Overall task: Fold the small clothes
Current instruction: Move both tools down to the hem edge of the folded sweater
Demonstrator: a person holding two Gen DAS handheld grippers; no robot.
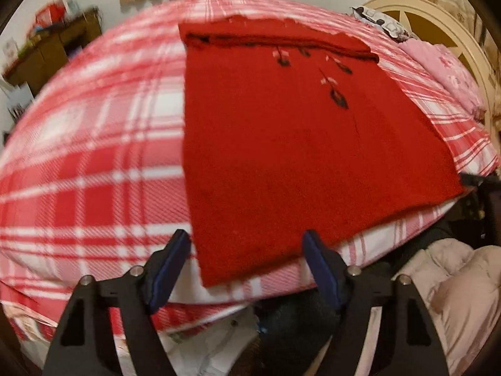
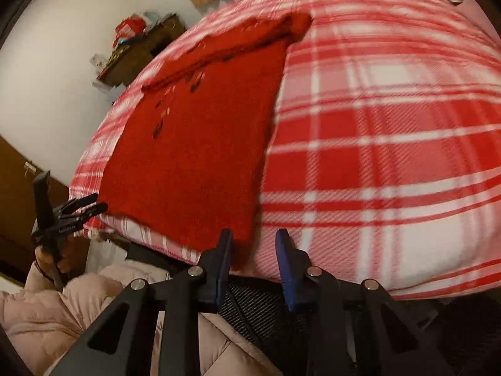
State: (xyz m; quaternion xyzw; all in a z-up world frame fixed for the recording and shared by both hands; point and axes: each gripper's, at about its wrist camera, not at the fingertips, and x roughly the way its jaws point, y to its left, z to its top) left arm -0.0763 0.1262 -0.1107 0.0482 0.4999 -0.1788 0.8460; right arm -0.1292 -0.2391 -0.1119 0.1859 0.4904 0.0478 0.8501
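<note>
A red knitted garment (image 1: 281,156) with small dark and pink embroidery lies flat on a red-and-white plaid blanket (image 1: 94,172). Its far edge is folded over. My left gripper (image 1: 245,249) hangs over the garment's near left corner, jaws wide apart, and the corner lies between the fingers without being pinched. In the right wrist view the same garment (image 2: 194,156) fills the left half. My right gripper (image 2: 253,242) is at its near right corner with a narrower gap, and the cloth edge lies beside the left finger (image 2: 224,250). The left gripper (image 2: 84,205) shows at the far left.
A bed's cream headboard (image 1: 438,25) and pink bedding (image 1: 444,72) are at the right. A wooden cabinet (image 1: 53,53) with clutter stands by the wall on the left. A person's pale puffy jacket (image 2: 47,313) is near the bed's front edge.
</note>
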